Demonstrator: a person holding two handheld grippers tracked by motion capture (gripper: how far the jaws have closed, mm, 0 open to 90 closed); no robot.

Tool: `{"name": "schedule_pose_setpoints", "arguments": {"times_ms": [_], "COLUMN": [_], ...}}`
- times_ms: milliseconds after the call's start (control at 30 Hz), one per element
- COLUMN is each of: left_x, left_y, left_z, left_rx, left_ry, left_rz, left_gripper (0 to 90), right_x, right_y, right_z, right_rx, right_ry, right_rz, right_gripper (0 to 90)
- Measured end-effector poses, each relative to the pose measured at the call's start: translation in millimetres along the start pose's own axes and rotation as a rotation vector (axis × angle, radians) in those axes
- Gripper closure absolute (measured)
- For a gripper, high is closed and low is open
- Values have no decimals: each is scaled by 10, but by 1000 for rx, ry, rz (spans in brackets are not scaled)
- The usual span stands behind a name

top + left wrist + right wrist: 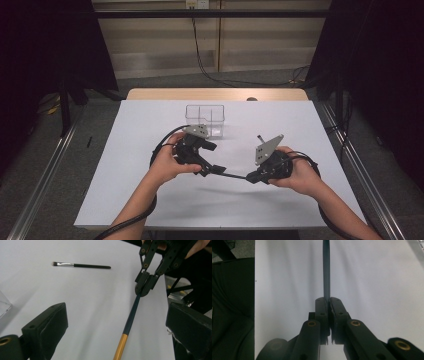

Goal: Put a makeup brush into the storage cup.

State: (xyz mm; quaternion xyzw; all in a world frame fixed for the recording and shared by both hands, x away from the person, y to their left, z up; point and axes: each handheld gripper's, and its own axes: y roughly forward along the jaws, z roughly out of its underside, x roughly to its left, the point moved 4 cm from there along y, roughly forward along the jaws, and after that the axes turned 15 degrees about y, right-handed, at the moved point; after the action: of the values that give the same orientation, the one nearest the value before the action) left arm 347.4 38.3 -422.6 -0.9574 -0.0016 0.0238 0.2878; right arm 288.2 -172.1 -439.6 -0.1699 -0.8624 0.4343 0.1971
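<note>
A long brush (pixel 130 320) with a dark teal handle and a gold section hangs just above the white table. My right gripper (pixel 329 302) is shut on the dark end of that handle (pixel 326 270); from the left gripper view it (pixel 145 285) comes in from the upper right. My left gripper (pixel 117 330) stands open, its jaws wide apart on either side of the gold part without touching it. In the high view the left gripper (pixel 214 157) and right gripper (pixel 251 177) face each other, with the brush (pixel 234 175) spanning between them.
A second, smaller brush (pixel 82 265) with a silver ferrule lies flat on the table farther off. A clear plastic container (pixel 205 120) with compartments stands behind the left gripper. The white table cover (pixel 150 190) reaches to the front edge.
</note>
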Motion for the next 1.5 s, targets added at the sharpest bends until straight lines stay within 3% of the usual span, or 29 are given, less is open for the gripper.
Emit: {"name": "schedule_pose_setpoints", "arguments": {"times_ms": [333,467,933,1067,1500], "left_x": [49,43,90,112,118], "left_y": [-53,-57,-180,-170,-186], "left_z": [41,56,93,139,178], "left_rx": [-65,-74,-234,-239,-268], "left_ry": [-17,-15,-43,-52,-74], "left_rz": [-55,-52,-156,-178,-175], "left_gripper": [14,10,10,9,5], "right_x": [-40,-44,-48,-51,-61], "right_y": [-20,-20,11,-3,-100], "right_z": [64,85,94,86,89], "right_rx": [-53,-61,-120,-140,-249], "right_ry": [44,47,61,70,85], "right_rz": [6,14,18,30,52], "right_gripper": [858,858,858,858,859]}}
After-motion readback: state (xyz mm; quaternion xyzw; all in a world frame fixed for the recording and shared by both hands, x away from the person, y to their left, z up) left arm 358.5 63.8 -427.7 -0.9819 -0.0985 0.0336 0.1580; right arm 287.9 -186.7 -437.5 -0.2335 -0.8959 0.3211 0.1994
